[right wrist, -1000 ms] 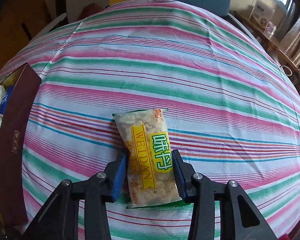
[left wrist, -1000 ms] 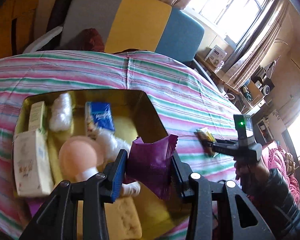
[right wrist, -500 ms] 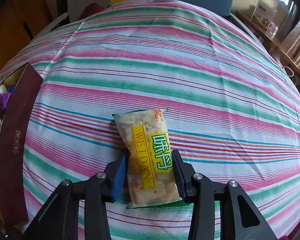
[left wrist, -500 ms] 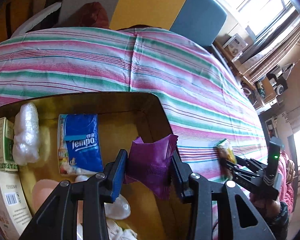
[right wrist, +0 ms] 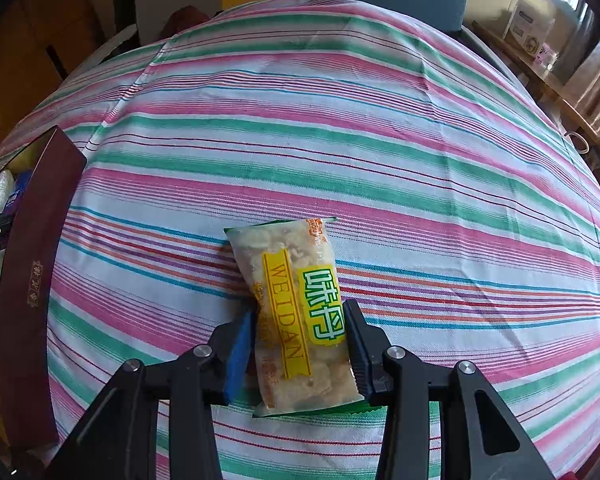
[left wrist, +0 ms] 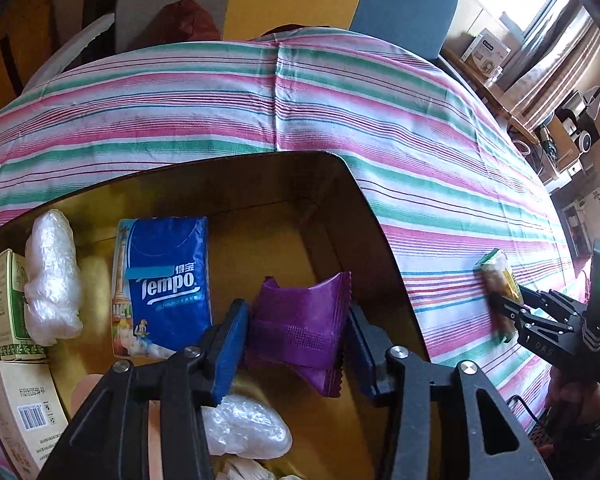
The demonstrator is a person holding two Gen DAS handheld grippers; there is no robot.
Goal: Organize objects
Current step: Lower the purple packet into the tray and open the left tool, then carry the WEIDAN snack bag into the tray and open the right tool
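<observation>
Purple snack packet (left wrist: pixel 300 328) sits between the jaws of the left hand-held gripper (left wrist: pixel 296 340), over the gold-lined box (left wrist: pixel 284 184); jaws opening, pads no longer squeezing it hard. Box contents: blue Tempo tissue pack (left wrist: pixel 164 284), two clear plastic-wrapped bundles (left wrist: pixel 52 280) (left wrist: pixel 244 428), green-white carton (left wrist: pixel 12 304), barcoded white carton (left wrist: pixel 24 416), part of a peach round object (left wrist: pixel 86 390). Box stands on the striped tablecloth (right wrist: pixel 340 140) covering the tabletop. Right hand-held gripper (right wrist: pixel 300 344) clamped narrow on a Weidan snack bar packet (right wrist: pixel 296 308) lying on the cloth, well apart from the box's maroon outer wall (right wrist: pixel 32 272).
</observation>
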